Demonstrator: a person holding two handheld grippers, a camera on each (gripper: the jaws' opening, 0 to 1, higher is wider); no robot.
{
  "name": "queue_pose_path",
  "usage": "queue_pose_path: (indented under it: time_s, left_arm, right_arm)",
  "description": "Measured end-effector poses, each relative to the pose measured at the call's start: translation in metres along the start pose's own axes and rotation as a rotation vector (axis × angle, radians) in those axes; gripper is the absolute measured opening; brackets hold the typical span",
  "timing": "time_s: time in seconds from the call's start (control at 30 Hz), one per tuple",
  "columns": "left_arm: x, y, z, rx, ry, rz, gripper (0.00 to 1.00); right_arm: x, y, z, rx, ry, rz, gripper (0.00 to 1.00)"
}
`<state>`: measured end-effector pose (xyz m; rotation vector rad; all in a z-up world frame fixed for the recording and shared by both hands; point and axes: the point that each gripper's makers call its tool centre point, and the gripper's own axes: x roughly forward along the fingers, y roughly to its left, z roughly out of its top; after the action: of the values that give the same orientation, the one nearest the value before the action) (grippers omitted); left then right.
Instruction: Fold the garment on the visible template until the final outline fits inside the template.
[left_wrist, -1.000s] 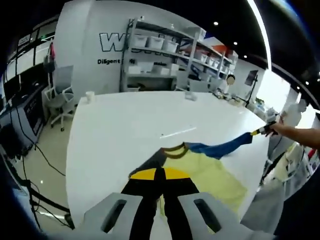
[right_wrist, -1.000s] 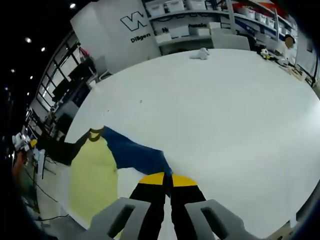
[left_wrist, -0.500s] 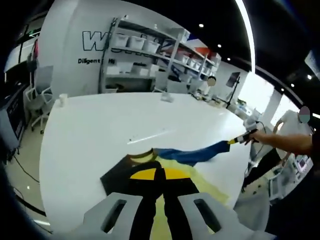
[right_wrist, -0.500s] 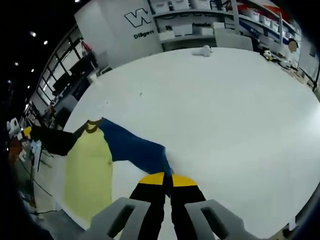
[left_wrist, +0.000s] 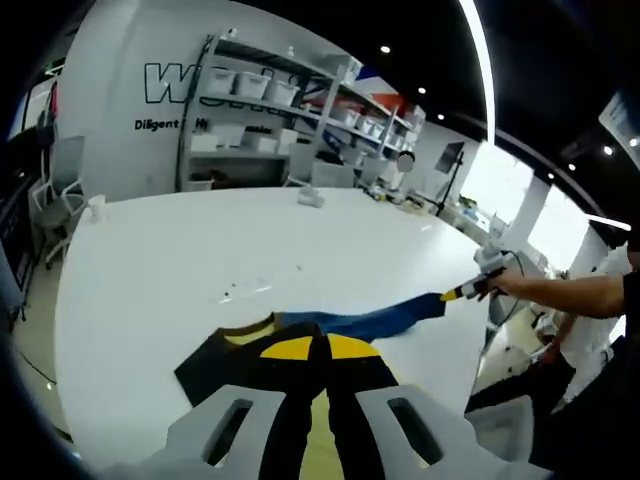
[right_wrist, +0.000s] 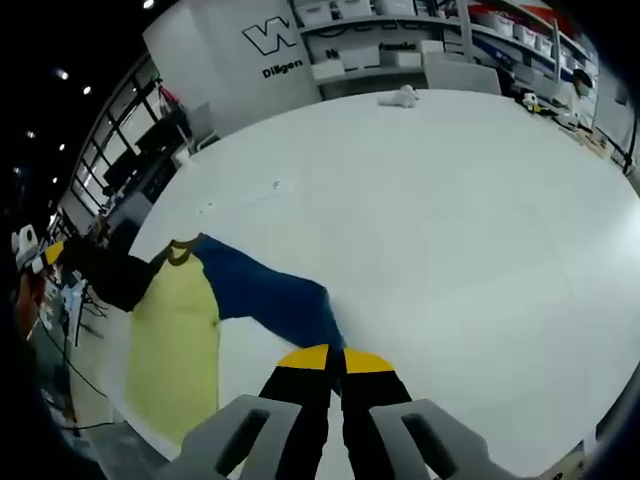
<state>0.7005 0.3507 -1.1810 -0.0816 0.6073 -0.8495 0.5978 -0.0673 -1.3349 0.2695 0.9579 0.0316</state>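
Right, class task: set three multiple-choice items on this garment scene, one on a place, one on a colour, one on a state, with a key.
1. Where does the garment lie?
A. on the white table
B. on a shelf
C. on a chair

2. What colour is the sleeve at the right gripper?
A. red
B. blue
C. white

3. How do the left gripper's jaws stand?
A. wide open
B. off the cloth
C. shut on the black sleeve

Key:
1 A, it is spread on the tabletop.
2 B, blue cloth runs into the jaws.
3 C, the tips meet on black cloth.
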Motion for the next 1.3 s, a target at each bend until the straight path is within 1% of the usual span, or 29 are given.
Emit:
queue_pose_path:
  time_s: [0.13, 0.4, 0.47, 0.87, 0.97, 1.03, 1.13, 1.27, 1.3]
  left_arm:
    - [0.013, 0.001, -0.001, 0.001, 0.019, 0.002, 0.02]
    - [0.042, 0.006, -0.014, -0.023, 0.061, 0.009, 0.02]
    - [0.049, 0.005, -0.017, -0.041, 0.069, 0.006, 0.02]
    - [0.095, -0.007, -0.034, -0.043, 0.123, -0.008, 0.02]
    - [0.107, -0.007, -0.041, -0.044, 0.147, -0.002, 0.02]
    - [0.115, -0.006, -0.045, -0.059, 0.158, 0.006, 0.02]
    - [0.124, -0.004, -0.051, -0.053, 0.176, 0.025, 0.02]
    - [0.137, -0.003, -0.053, -0.108, 0.181, 0.040, 0.02]
    - [0.138, -0.003, -0.053, -0.108, 0.181, 0.041, 0.02]
  right_arm:
    - [-0.001, 0.000, 0.000, 0.007, -0.004, 0.003, 0.00]
    - [0.000, -0.003, 0.000, 0.010, 0.002, 0.010, 0.00]
    - [0.000, -0.002, 0.000, 0.011, -0.001, 0.014, 0.00]
    - [-0.002, -0.004, -0.005, 0.038, -0.007, 0.026, 0.00]
    - [-0.001, -0.001, -0.007, 0.039, -0.008, 0.033, 0.00]
    - [-0.001, 0.000, -0.009, 0.041, -0.007, 0.038, 0.00]
    - [0.001, 0.005, -0.009, 0.076, -0.007, 0.057, 0.00]
    - [0.002, 0.008, -0.005, 0.079, -0.015, 0.068, 0.00]
    - [0.003, 0.008, -0.004, 0.076, -0.015, 0.069, 0.00]
